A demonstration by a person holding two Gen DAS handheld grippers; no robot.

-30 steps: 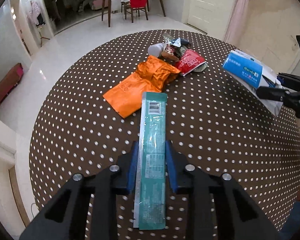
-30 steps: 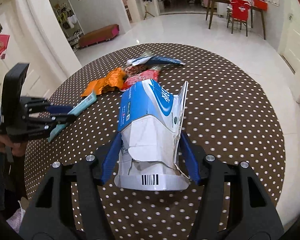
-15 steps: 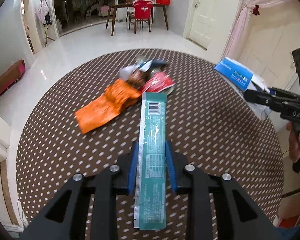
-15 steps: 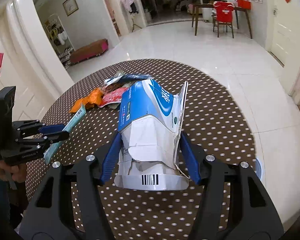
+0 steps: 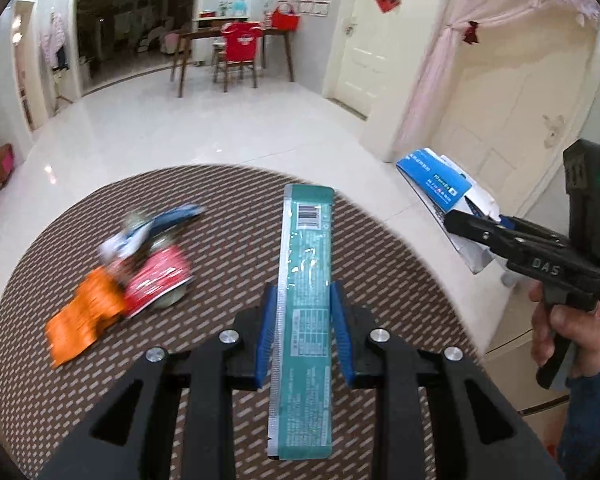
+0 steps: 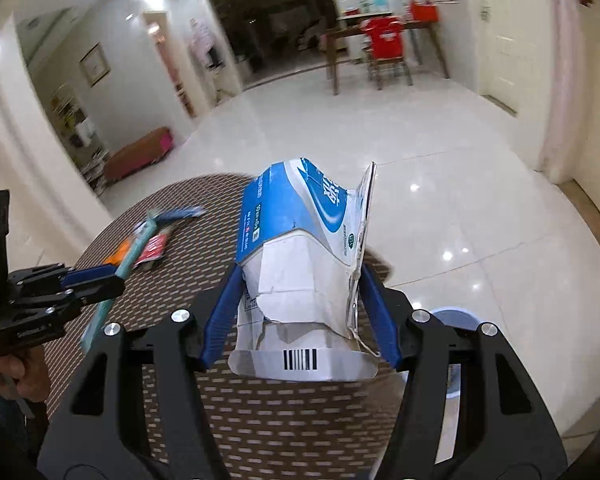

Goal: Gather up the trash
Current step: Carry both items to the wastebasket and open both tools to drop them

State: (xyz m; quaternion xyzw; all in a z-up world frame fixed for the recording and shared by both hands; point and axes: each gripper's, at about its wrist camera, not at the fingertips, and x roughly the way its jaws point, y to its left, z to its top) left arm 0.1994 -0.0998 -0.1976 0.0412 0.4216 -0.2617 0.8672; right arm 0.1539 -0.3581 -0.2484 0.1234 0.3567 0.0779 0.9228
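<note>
Below me the round dotted counter (image 5: pixel 228 240) fills the lower half of both views, with a pale blue bin (image 6: pixel 454 316) on the floor past its edge at my four o'clock. My right gripper (image 6: pixel 300 304) has its fingers clamped on a torn blue-and-white carton (image 6: pixel 304 248) held clear of the counter, while my left gripper (image 5: pixel 305 332) pinches a long teal wrapper (image 5: pixel 306 280) pointing to twelve o'clock. Blurred orange, red and blue wrappers (image 5: pixel 128 284) lie heaped on the counter at ten o'clock.
</note>
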